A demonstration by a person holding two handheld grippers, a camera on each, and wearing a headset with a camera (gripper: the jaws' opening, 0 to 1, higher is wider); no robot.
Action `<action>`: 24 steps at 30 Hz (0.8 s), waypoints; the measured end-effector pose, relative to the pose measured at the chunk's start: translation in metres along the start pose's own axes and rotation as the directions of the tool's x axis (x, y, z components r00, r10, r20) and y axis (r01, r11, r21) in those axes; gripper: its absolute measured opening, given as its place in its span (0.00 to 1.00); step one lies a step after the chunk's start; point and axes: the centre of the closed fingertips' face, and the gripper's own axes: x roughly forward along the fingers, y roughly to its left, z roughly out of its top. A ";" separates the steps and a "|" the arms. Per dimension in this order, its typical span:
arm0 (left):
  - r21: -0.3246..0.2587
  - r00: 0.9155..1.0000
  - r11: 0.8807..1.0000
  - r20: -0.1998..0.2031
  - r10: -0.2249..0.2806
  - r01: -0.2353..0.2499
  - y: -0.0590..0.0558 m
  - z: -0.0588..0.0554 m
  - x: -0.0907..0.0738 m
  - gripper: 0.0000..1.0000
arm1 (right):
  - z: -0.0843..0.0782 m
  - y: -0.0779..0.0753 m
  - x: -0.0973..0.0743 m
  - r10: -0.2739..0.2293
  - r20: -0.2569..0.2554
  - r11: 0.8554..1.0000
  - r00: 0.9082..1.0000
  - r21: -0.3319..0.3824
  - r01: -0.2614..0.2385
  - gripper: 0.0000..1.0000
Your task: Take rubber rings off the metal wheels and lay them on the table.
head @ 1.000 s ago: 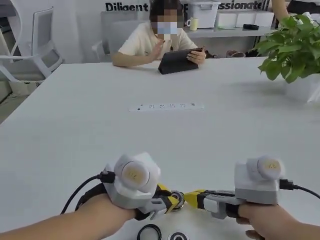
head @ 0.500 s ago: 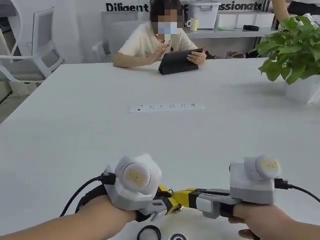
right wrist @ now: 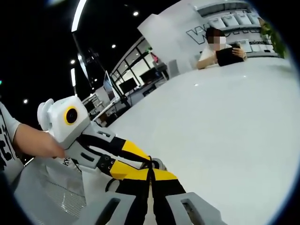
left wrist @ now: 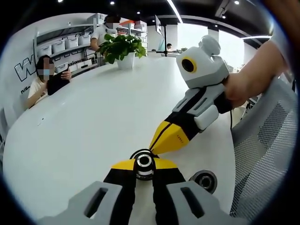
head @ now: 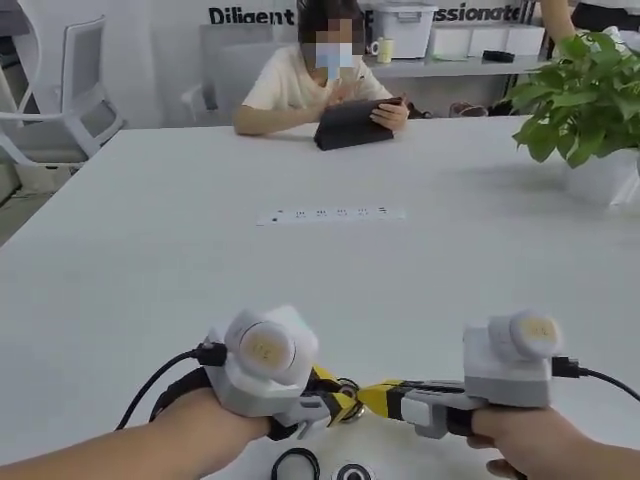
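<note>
Over table (head: 200,270), left gripper (left wrist: 144,168) seemingly clamps wheel (left wrist: 144,161).

Office meeting room, large white tabletop (head: 150,250) with a white power strip (head: 330,214), pale grey swivel chair (head: 85,65), leafy green potted plant (head: 585,90), white storage boxes (head: 405,25)

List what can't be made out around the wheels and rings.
1. Head view: loose wheel cut off by the bottom edge.
2. Right gripper view: held wheel mostly behind the right gripper.
3. Left gripper view: whether the right gripper pinches the rubber ring; contact too small to tell.
</note>
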 end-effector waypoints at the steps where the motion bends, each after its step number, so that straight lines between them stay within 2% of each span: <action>1: 0.001 1.000 1.000 -0.002 0.000 0.000 0.000 0.000 0.000 0.07 | 0.000 0.000 0.000 0.000 -0.002 1.000 1.000 -0.005 0.000 0.00; 5: 0.023 1.000 1.000 -0.012 -0.016 0.016 -0.002 0.001 -0.002 0.11 | 0.000 0.000 -0.001 0.001 -0.004 1.000 1.000 -0.012 -0.001 0.00; 10: 0.022 1.000 0.999 0.007 -0.031 0.031 -0.005 0.007 -0.008 0.15 | 0.003 0.001 -0.003 0.004 0.006 1.000 1.000 -0.004 -0.004 0.00; 16: 0.052 0.999 0.997 -0.011 -0.047 0.048 -0.008 0.002 -0.015 0.21 | 0.008 0.007 -0.005 0.019 0.018 1.000 1.000 -0.002 -0.019 0.00; 24: 0.054 0.998 0.997 0.022 -0.064 0.063 -0.014 0.010 -0.034 0.28 | 0.013 0.015 -0.006 0.038 0.031 0.999 0.999 -0.001 -0.038 0.00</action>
